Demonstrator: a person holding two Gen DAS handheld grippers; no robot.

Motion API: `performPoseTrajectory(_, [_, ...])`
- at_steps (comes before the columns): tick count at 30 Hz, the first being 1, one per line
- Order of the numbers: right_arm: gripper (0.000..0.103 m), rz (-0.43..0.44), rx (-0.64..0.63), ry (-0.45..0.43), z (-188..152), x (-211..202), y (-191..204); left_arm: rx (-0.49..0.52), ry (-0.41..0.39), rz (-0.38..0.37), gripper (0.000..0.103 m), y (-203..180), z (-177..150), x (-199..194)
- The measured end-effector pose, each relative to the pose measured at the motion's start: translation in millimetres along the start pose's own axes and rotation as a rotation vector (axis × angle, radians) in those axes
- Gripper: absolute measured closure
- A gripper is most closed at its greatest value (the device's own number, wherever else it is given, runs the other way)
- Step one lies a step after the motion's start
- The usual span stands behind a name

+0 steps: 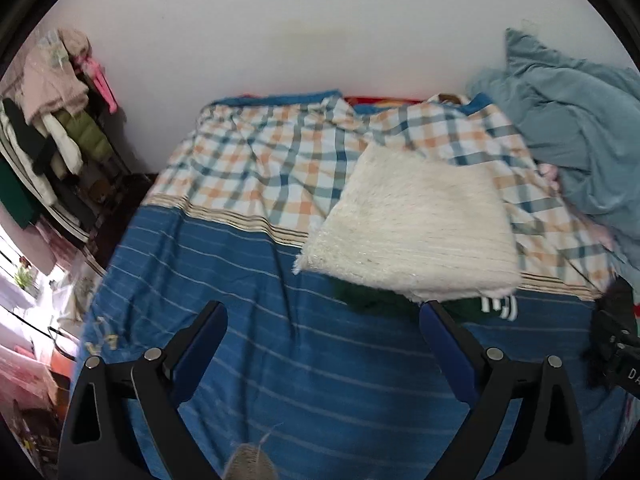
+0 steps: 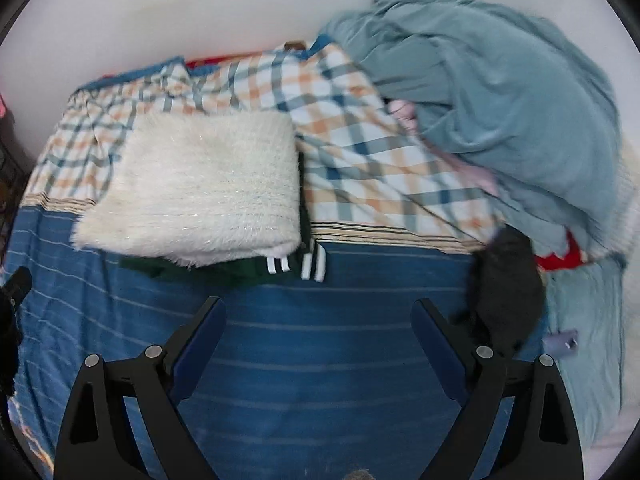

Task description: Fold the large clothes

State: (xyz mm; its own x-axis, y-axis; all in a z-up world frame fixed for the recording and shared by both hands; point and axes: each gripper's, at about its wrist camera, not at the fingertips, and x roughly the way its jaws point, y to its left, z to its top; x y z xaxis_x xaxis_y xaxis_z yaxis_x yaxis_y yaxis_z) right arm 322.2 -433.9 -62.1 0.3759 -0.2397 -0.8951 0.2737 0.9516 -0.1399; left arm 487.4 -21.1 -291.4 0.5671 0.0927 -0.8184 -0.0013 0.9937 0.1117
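Both grippers hover empty over the blue striped bedsheet [image 2: 320, 360]

The left gripper [image 1: 322, 306] and right gripper [image 2: 318, 304] each have their fingers spread wide, holding nothing. Just beyond them a folded cream fuzzy sweater [image 2: 200, 188] lies on top of a dark green garment [image 2: 256, 268], with a black garment [image 2: 508, 280] to the right and a crumpled teal blanket [image 2: 500, 100] heaped at the far right
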Motion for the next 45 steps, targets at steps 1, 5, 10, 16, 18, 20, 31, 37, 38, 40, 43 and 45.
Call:
performPoseTrajectory(1, [0.008,-0.003,0.012,-0.012,-7,-26,-5,0.006,-0.007,-0.010,0.005,0,-1,-11])
performPoseTrajectory(5, [0.008,-0.024,0.027,-0.074,-31,-119,-21,0.030,-0.051,-0.044,0.005,11,-7,-82])
performPoseTrajectory(10, [0.008,-0.038,0.056,-0.152,-66,-247,-36,0.039,-0.091,-0.082,0.005,30,-19,-169])
performPoseTrajectory(16, [0.008,-0.013,0.079,-0.224,-105,-360,-48,0.031,-0.142,-0.112,0.005,53,-31,-246])
performPoseTrajectory(18, [0.008,-0.014,0.076,-0.248,-116,-388,-52,0.029,-0.150,-0.114,0.005,59,-35,-264])
performPoseTrajectory(20, [0.008,0.000,0.077,-0.258,-128,-414,-57,0.022,-0.152,-0.116,0.005,64,-38,-281])
performPoseTrajectory(31, [0.008,0.022,0.057,-0.260,-159,-501,-72,0.045,-0.102,-0.102,0.005,67,-52,-341])
performPoseTrajectory(37, [0.008,0.048,0.042,-0.259,-164,-520,-77,0.025,-0.122,-0.094,0.005,69,-53,-359])
performPoseTrajectory(38, [0.007,0.048,0.037,-0.262,-164,-522,-77,0.019,-0.127,-0.091,0.005,71,-54,-360])
performPoseTrajectory(40, [0.006,0.042,0.039,-0.273,-165,-526,-79,0.000,-0.137,-0.093,0.005,74,-54,-363])
performPoseTrajectory(43, [0.005,0.038,0.041,-0.286,-163,-529,-81,-0.004,-0.148,-0.090,0.005,75,-53,-365])
performPoseTrajectory(45, [0.005,0.034,0.040,-0.291,-162,-530,-81,-0.002,-0.161,-0.078,0.004,74,-53,-365])
